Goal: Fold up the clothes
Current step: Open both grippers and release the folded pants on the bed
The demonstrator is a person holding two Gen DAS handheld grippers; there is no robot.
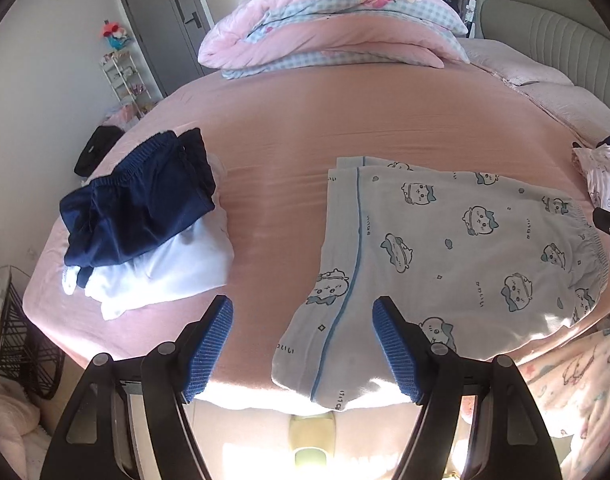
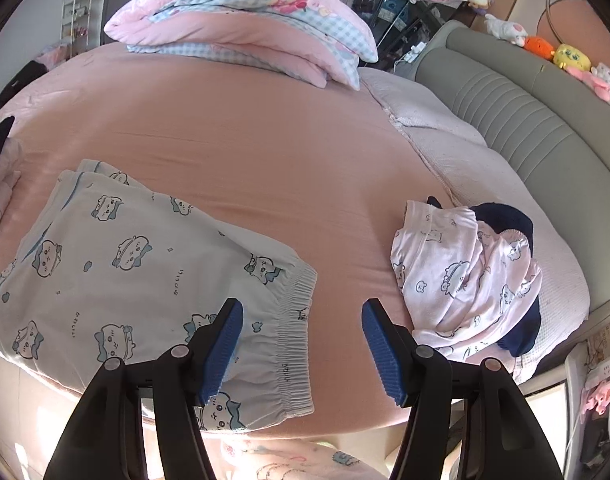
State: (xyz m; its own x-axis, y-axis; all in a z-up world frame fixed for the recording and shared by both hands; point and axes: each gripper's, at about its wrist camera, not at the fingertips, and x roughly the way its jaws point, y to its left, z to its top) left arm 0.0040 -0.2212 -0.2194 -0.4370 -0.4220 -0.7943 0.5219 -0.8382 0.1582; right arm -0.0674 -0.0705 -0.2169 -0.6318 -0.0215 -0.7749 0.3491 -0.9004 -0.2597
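Pale blue printed pajama pants (image 1: 445, 248) lie flat on the pink bed sheet (image 1: 289, 128), legs laid one over the other. The left gripper (image 1: 303, 344) hovers with jaws wide and empty, the leg hems between and just ahead of them. The right gripper (image 2: 303, 350) is likewise wide and empty, with the elastic waistband (image 2: 293, 344) between its jaws. The fabric looks light, soft and limp; it would likely sag and crease, so I judge waistband and hem edges the soundest holds

Daylit, sharp (edges bowed); glare, perhaps sunlight, blows out foreground
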